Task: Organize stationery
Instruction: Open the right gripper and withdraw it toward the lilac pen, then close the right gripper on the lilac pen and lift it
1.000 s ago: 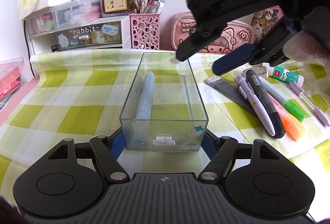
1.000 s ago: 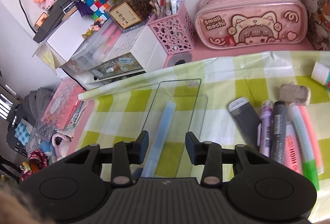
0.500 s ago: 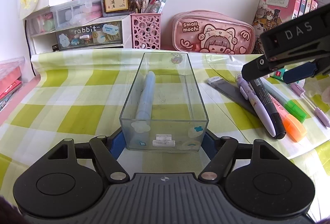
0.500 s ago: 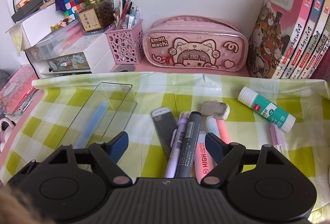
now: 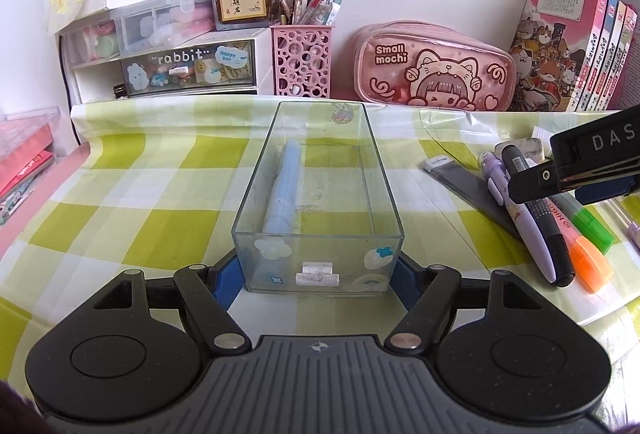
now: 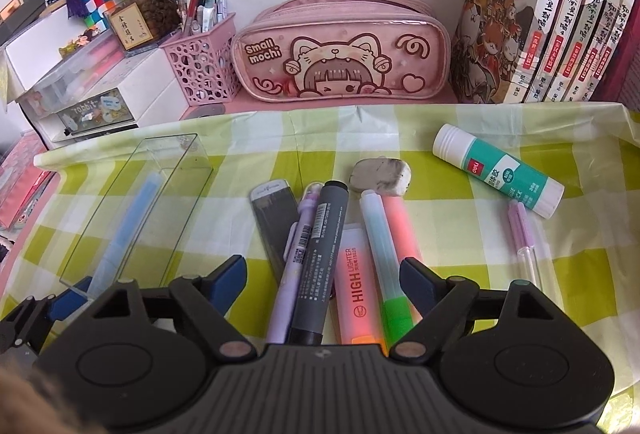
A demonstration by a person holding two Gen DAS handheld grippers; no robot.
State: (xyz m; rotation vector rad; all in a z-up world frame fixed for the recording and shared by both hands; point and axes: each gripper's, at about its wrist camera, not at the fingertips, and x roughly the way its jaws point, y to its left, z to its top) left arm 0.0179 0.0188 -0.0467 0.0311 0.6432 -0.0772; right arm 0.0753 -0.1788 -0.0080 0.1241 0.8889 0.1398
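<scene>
1. The left gripper [image 5: 318,268] clamps the near end of the clear box [image 5: 320,194]; its blue pads press on the box's two long walls, so its jaws are closed on the box.
2. The clear box stands upright on the table [image 5: 152,202], which is covered with a green-and-white checked cloth. One light blue pen [image 5: 286,190] lies lengthwise inside it, along the left wall.
3. The right gripper [image 6: 324,270] hangs above the loose stationery to the right of the box. Its jaws have just been opening and now stand wide, gripping nothing.
4. Between and below those open fingers lie a purple pen [image 6: 292,258], a dark grey marker [image 6: 320,250], an orange highlighter [image 6: 358,282] and a green-capped highlighter [image 6: 384,250], side by side and touching.
5. A flat grey case [image 6: 276,218] lies just left of the purple pen, and a smudged eraser [image 6: 382,176] sits just beyond the markers.
6. A glue stick [image 6: 500,170] lies farther right, apart from the bunch, with a slim lilac pen [image 6: 522,230] near it.
7. A pink pencil case [image 6: 344,58], a pink pen holder [image 6: 202,64] and books [image 6: 540,14] stand along the back wall.
</scene>
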